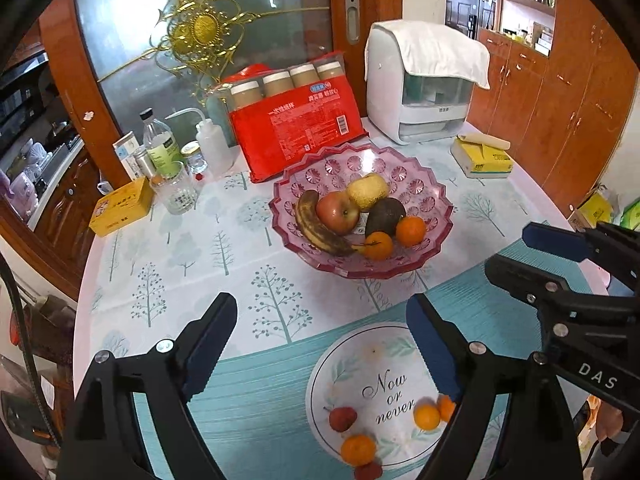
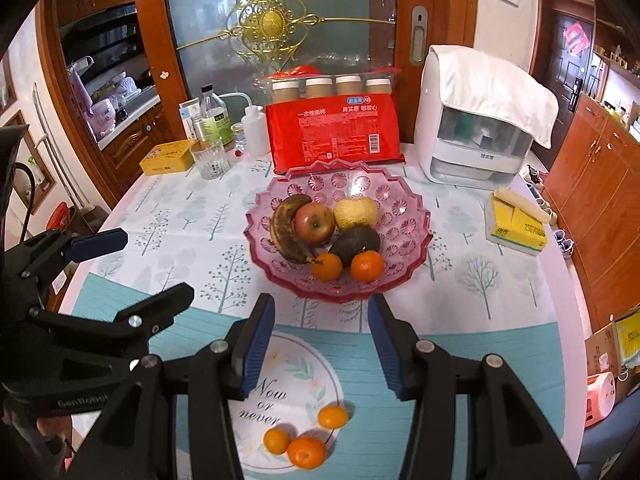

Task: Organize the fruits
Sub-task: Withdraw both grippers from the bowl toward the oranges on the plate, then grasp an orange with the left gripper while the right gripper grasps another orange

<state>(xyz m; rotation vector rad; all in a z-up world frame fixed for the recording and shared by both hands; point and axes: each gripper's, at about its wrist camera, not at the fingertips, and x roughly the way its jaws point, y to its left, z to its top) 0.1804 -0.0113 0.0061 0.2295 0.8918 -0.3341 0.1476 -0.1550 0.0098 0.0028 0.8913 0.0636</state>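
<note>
A pink glass fruit bowl (image 1: 424, 184) (image 2: 404, 216) stands mid-table. It holds a brown banana (image 1: 316, 228), a red apple (image 1: 338, 212), a yellow pear (image 1: 368, 190), a dark avocado (image 1: 384, 216) and two tangerines (image 1: 411, 231) (image 1: 378, 246). On the placemat circle (image 1: 384, 384) near me lie three loose tangerines (image 2: 307, 451) (image 2: 277, 440) (image 2: 333, 417) and two small red fruits (image 1: 343, 418). My left gripper (image 1: 322, 320) is open and empty above the mat. My right gripper (image 2: 322, 322) is open and empty, just short of the bowl.
Behind the bowl stand a red pack of paper cups (image 1: 296, 128), a white appliance under a cloth (image 1: 424, 88), bottles and a glass (image 1: 176, 188). A yellow box (image 1: 120, 208) sits left, a yellow tissue pack (image 1: 482, 158) right. The round table's edge curves left and right.
</note>
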